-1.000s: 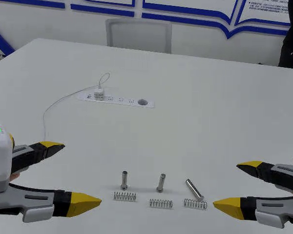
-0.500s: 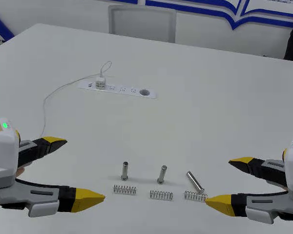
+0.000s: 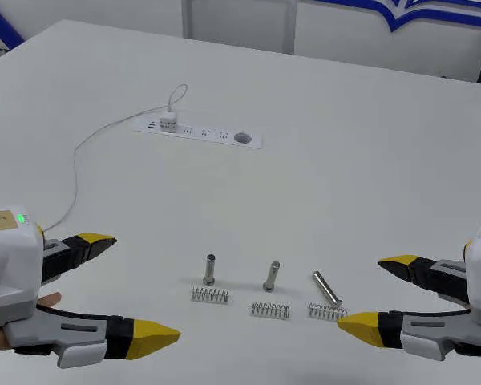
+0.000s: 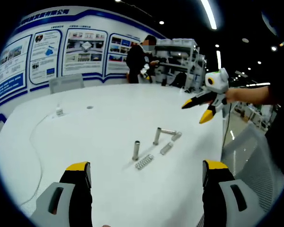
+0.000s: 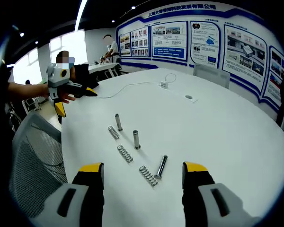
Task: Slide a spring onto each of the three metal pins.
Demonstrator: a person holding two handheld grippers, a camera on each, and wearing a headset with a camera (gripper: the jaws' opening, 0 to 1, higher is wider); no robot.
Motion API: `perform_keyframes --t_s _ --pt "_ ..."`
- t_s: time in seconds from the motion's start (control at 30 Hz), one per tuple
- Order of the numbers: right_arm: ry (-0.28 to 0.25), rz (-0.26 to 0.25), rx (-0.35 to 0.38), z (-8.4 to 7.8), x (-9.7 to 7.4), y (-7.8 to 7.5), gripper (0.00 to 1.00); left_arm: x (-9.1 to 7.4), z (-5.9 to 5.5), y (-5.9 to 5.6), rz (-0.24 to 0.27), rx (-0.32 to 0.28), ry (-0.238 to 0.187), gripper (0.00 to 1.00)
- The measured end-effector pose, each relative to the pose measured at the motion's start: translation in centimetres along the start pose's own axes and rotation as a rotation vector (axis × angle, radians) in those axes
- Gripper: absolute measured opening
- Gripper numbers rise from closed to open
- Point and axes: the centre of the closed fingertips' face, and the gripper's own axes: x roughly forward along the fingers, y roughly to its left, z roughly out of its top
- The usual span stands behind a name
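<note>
Three metal pins stand in a row on the white table: the left pin [image 3: 209,269] and the middle pin [image 3: 272,275] are upright, and the right pin [image 3: 325,288] lies flat. A loose spring lies in front of each: left spring [image 3: 210,295], middle spring [image 3: 270,310], right spring [image 3: 327,312]. My left gripper [image 3: 136,286] is open, well left of the row. My right gripper [image 3: 361,292] is open too, its lower tip just beside the right spring. The lying pin [image 5: 161,166] and its spring [image 5: 148,175] sit between the right jaws' tips. The left pin [image 4: 136,150] shows ahead of my left gripper [image 4: 146,170].
A white power strip [image 3: 199,132] with a plug and a thin cable [image 3: 74,172] lies farther back on the table [image 3: 369,176]. A chair [image 3: 239,20] stands at the far edge. People stand by the wall posters in the gripper views.
The head camera has tilted down, shifting the whole scene. My right gripper's lower tip has come closer to the right spring. Pins and springs lie as before, and both grippers stay open.
</note>
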Motion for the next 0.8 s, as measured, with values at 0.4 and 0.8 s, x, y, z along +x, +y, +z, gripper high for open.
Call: perform_keyframes --t_s 0.4,0.8 --pt "0.007 -0.003 0.001 -0.3 1.6 0.3 0.64 0.8 -0.5 -0.7 -0.02 -0.006 0.001 0.99" --pt "-0.025 -0.02 0.075 0.1 3.1 -0.4 0.57 0.9 0.0 -0.5 -0.014 -0.028 -0.024 0.92"
